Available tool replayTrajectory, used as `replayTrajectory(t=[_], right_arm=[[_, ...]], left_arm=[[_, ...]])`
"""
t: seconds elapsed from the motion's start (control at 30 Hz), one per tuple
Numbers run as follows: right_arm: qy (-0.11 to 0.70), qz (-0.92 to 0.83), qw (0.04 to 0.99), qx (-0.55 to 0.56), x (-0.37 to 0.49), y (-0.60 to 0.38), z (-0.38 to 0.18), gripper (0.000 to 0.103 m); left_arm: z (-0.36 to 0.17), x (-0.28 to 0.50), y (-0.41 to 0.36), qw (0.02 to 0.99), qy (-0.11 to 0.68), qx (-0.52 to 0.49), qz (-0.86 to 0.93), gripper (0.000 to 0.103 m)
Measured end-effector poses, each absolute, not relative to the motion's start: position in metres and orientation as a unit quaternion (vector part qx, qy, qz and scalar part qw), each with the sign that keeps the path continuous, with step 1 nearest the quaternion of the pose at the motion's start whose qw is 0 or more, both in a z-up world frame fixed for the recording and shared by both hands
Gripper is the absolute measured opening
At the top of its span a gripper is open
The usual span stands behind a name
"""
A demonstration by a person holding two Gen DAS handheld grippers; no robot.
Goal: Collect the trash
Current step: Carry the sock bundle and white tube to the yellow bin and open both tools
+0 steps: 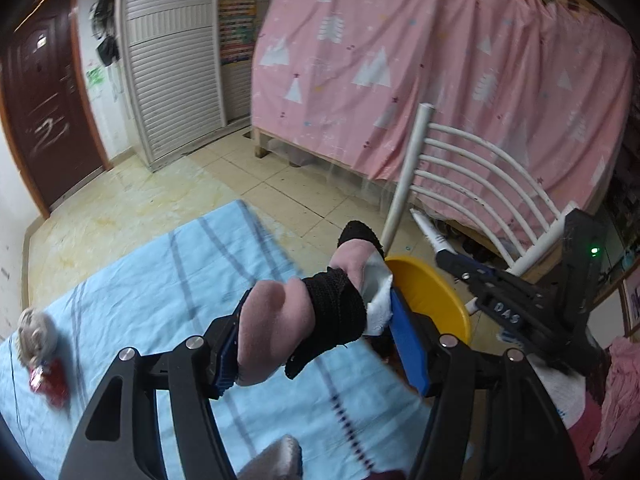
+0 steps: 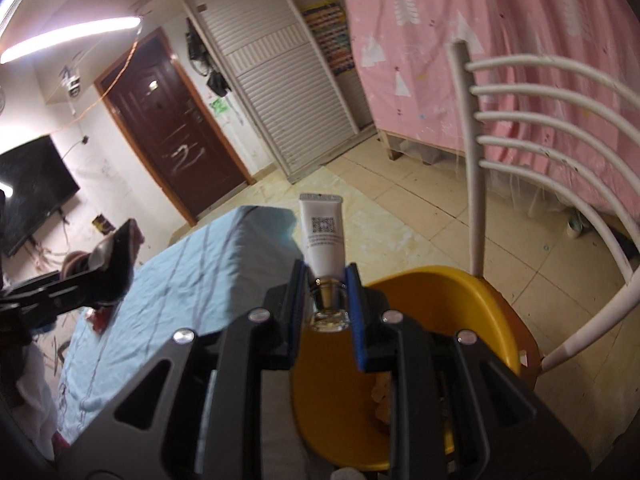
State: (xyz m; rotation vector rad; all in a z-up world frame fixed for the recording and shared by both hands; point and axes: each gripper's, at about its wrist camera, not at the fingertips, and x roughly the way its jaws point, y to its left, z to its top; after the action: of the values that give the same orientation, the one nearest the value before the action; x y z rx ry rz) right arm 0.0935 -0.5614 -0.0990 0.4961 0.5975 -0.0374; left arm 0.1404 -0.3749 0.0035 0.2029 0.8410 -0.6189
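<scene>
- Left gripper is clamping a pink-and-black sock above the blue sheet, frame centre.
- Right gripper is pinching a white tube over the yellow bin.
- A pink curtain is hanging upper right.

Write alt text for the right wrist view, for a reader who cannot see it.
The right claw grips a white tube by its clear cap end, held above a yellow bin beside a white chair. A table under a light blue cloth lies to the left, where the left claw holds a sock.
</scene>
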Motion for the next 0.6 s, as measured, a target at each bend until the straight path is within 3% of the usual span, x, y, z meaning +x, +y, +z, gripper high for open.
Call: replayTrajectory(t=[0.2, 0.27, 0.6], right_arm=[[0.291, -0.040, 0.917, 0.270, 0.089, -0.589, -0.115, 0.022], [0.286, -0.044, 0.916, 0.277, 0.086, -0.596, -0.116, 0.044], [0.262, -0.056, 0.913, 0.307, 0.073, -0.617, -0.112, 0.046]], left_arm=[[-0.004, 0.137, -0.422, 0.849, 0.408, 0.117, -0.314, 0.056], [-0.007, 0.137, -0.435, 0.844, 0.412, 0.121, -0.320, 0.057], [-0.024, 0.131, -0.472, 0.825, 0.434, 0.134, -0.336, 0.068]])
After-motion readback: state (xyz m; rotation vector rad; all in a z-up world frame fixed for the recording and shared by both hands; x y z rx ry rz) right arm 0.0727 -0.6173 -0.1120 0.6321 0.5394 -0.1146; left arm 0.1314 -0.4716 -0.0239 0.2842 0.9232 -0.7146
